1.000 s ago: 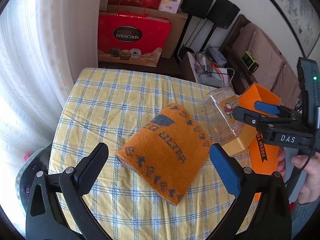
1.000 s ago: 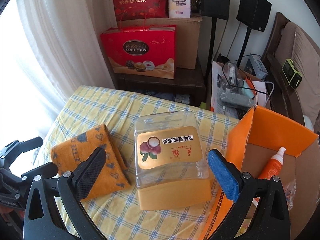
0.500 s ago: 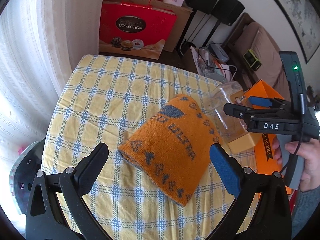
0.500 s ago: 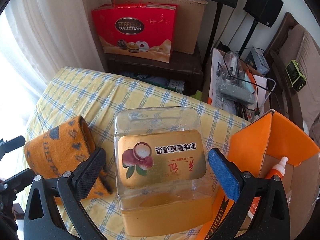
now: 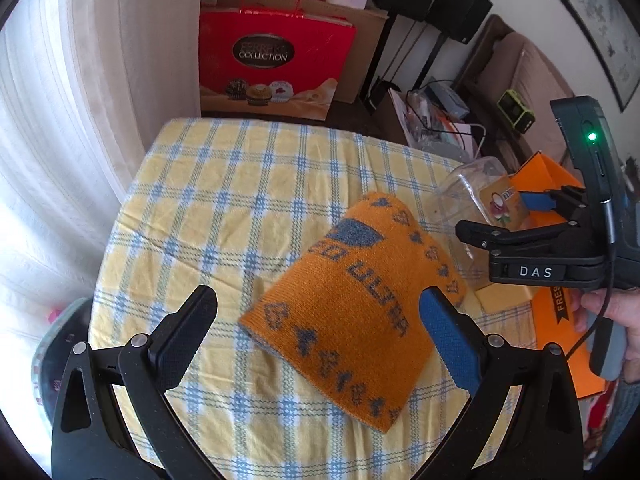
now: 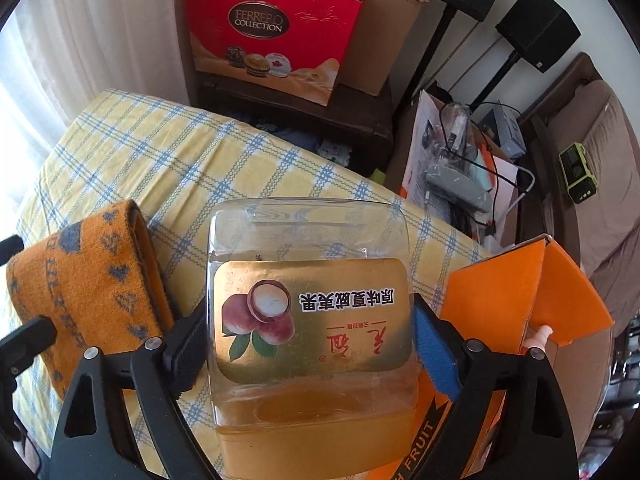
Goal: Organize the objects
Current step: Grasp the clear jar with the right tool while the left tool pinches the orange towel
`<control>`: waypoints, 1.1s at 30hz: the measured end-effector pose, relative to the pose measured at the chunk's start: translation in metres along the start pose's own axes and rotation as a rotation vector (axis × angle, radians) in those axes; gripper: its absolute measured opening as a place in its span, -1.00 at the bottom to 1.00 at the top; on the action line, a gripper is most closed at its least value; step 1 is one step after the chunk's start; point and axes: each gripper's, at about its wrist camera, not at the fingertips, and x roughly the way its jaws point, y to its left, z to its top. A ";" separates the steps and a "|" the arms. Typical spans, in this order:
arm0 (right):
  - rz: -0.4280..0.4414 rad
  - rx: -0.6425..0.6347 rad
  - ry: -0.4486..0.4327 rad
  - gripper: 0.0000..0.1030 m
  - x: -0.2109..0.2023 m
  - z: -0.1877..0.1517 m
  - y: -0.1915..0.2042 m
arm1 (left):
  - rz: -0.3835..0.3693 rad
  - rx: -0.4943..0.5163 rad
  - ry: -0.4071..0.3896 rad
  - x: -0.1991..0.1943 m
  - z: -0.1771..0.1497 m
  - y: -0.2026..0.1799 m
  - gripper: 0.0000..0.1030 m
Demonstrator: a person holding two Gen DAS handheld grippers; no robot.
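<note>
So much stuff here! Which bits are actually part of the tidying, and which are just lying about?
Part of the job:
- clear plastic jar, right tongs closing around it
- folded orange towel, left tongs open above it
- orange cardboard box

Just lying about:
- red Ferrero gift bag
- black speakers
- brown sofa

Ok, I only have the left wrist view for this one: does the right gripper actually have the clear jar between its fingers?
Observer: Yes. The right wrist view shows the right gripper straddling the clear jar, jaws closing; I cannot tell whether the pads press yet.
Operator: Anything inside the orange box?
Observer: In the orange box, a bottle's pale nozzle shows behind the flap.
Operator: And the jar's label?
Observer: The gold label pictures a halved nut with reddish fruit and leaves.
</note>
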 end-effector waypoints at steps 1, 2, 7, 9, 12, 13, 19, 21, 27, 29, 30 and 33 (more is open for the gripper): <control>-0.004 0.001 -0.007 0.77 0.000 0.000 0.000 | 0.006 0.012 -0.012 -0.004 0.002 0.000 0.96; -0.006 0.000 -0.015 0.76 -0.001 -0.001 0.000 | 0.000 0.017 -0.015 -0.007 0.004 0.001 0.97; 0.020 0.037 -0.071 0.76 -0.009 -0.001 -0.001 | -0.026 0.030 -0.004 -0.008 0.009 0.002 0.97; 0.028 0.045 -0.092 0.76 -0.013 -0.001 0.001 | -0.028 0.038 0.000 -0.006 0.009 0.001 0.97; 0.036 0.048 -0.114 0.76 -0.019 -0.002 0.003 | -0.038 0.043 0.011 -0.001 0.010 -0.004 0.97; 0.039 0.051 -0.120 0.76 -0.021 -0.003 0.004 | -0.038 0.049 0.013 0.000 0.010 -0.006 0.97; 0.065 0.063 -0.153 0.76 -0.034 -0.007 0.001 | -0.069 0.112 0.025 0.004 0.011 -0.020 0.97; 0.067 0.061 -0.161 0.76 -0.039 -0.009 0.000 | -0.055 0.138 0.027 0.006 0.012 -0.024 0.97; 0.085 0.074 -0.195 0.76 -0.056 -0.013 -0.005 | -0.028 0.238 0.031 0.013 0.014 -0.042 0.97; 0.088 0.077 -0.204 0.76 -0.062 -0.014 -0.006 | -0.018 0.249 0.036 0.015 0.014 -0.046 0.97; 0.087 0.078 -0.209 0.76 -0.064 -0.014 -0.006 | -0.021 0.249 0.039 0.015 0.013 -0.047 0.97; 0.100 0.088 -0.224 0.76 -0.072 -0.016 -0.008 | -0.033 0.238 0.047 0.016 0.012 -0.047 0.97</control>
